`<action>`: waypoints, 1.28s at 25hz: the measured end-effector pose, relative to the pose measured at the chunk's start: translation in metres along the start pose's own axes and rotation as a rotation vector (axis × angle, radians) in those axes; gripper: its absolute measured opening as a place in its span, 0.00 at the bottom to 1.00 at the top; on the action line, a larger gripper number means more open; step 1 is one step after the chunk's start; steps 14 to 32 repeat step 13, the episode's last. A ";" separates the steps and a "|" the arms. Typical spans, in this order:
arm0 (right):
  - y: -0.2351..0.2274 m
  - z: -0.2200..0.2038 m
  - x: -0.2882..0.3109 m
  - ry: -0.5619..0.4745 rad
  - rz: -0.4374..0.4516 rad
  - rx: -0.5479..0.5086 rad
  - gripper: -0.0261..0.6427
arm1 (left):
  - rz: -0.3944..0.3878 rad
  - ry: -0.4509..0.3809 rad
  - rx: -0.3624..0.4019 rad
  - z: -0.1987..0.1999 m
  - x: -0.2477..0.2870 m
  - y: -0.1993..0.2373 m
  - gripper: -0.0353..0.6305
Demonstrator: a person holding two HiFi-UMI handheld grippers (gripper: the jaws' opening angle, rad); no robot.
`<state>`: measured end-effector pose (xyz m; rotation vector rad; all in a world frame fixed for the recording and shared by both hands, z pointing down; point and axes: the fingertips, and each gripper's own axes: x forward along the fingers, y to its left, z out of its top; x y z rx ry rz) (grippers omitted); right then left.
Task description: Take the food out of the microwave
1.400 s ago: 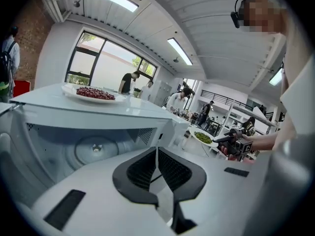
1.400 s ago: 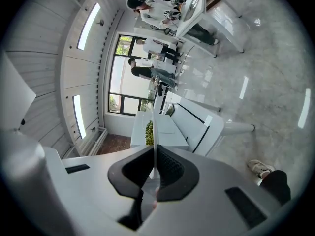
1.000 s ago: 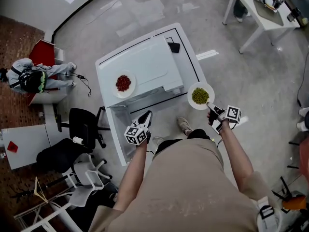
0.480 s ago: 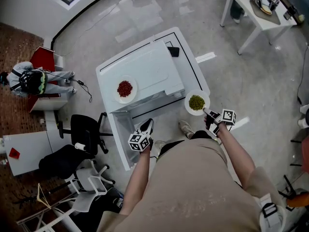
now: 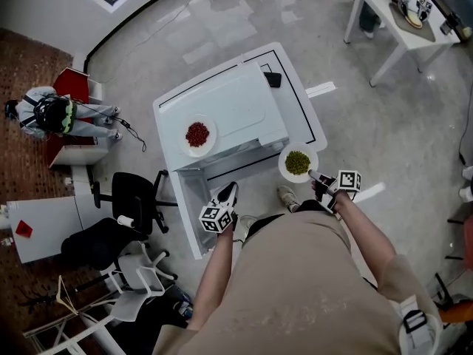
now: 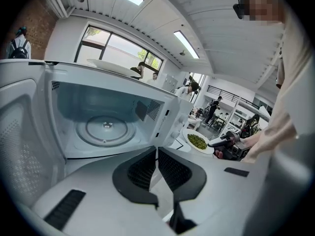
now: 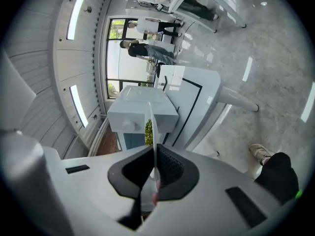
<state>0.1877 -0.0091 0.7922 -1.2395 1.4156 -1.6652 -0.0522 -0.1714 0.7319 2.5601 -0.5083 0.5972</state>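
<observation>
**Plate of green food held out of the open microwave**

- Seated person [image 5: 59, 113]: far left, on the floor against a red seat, well apart from the work.
- Black office chair [image 5: 137, 194]: just left of the white table [image 5: 299, 109].
- Plate of red food [image 5: 197, 134]: rests on top of the microwave [image 5: 233, 106], towards its front left corner.
- Microwave: white, on the table. The door [image 5: 188, 205] is swung wide open to the left. The left gripper view looks into the lit cavity and shows the round turntable [image 6: 105, 128].
- Left gripper [image 5: 229, 189]: in front of the open cavity, beside the door. Its jaws are closed on each other with nothing between them.
- Small black object [image 5: 273, 79]: on the table behind the microwave.
- Plate of green food [image 5: 298, 163]: outside the microwave, just off its front right corner, over the table's near edge and held roughly level.
- Right gripper [image 5: 314, 174]: its jaws are clamped on the near rim of that plate, which the right gripper view shows edge-on between the pads.
- Side table [image 5: 380, 6]: white, far right, well apart.
</observation>
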 end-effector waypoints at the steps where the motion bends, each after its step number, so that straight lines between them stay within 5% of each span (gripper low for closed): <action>1: 0.001 -0.003 0.001 0.018 0.000 -0.015 0.06 | 0.003 -0.004 -0.003 0.000 -0.002 0.000 0.06; 13: 0.012 -0.029 0.017 0.118 -0.004 -0.034 0.06 | 0.044 -0.061 -0.038 0.005 -0.019 0.004 0.06; 32: 0.012 -0.029 0.017 0.118 -0.004 -0.034 0.06 | 0.044 -0.061 -0.038 0.005 -0.019 0.004 0.06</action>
